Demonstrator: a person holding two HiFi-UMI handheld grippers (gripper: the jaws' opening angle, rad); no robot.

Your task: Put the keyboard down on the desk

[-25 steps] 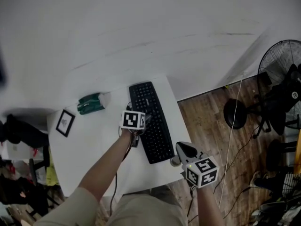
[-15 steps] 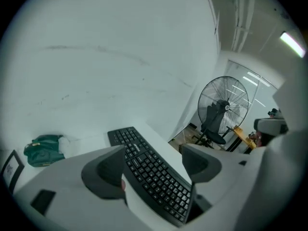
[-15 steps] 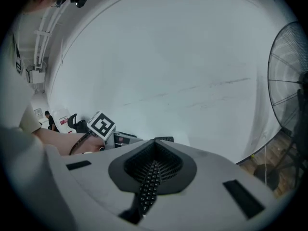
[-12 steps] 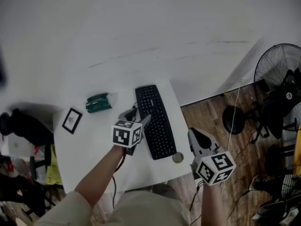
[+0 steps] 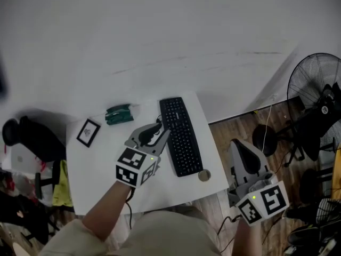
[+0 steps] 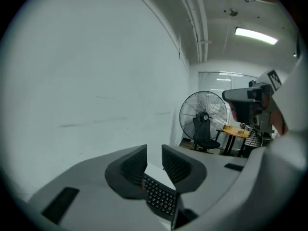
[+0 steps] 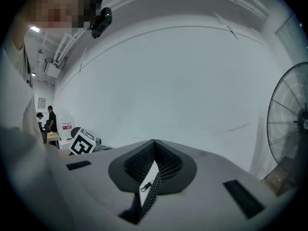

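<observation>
The black keyboard point(image 5: 181, 136) lies flat on the white desk point(image 5: 101, 169), along its right side, with nothing touching it. My left gripper point(image 5: 158, 129) hangs above the desk just left of the keyboard. Its jaws have just been closing and now stand a narrow gap apart with nothing between them. Below those jaws the left gripper view shows the keyboard point(image 6: 159, 199). My right gripper point(image 5: 241, 147) is raised off the desk's right edge, over the wooden floor, its jaws shut and empty. In the right gripper view the keyboard point(image 7: 149, 190) shows under the jaws.
A green object point(image 5: 119, 114) and a small framed picture point(image 5: 88, 133) sit on the desk's left part. A small round thing point(image 5: 203, 175) lies by the keyboard's near end. A standing fan point(image 5: 314, 89) is on the floor at right, a black chair point(image 5: 29, 140) at left.
Both grippers have risen away from the keyboard, toward the head camera. The left jaws have narrowed. The keyboard stays flat on the desk.
</observation>
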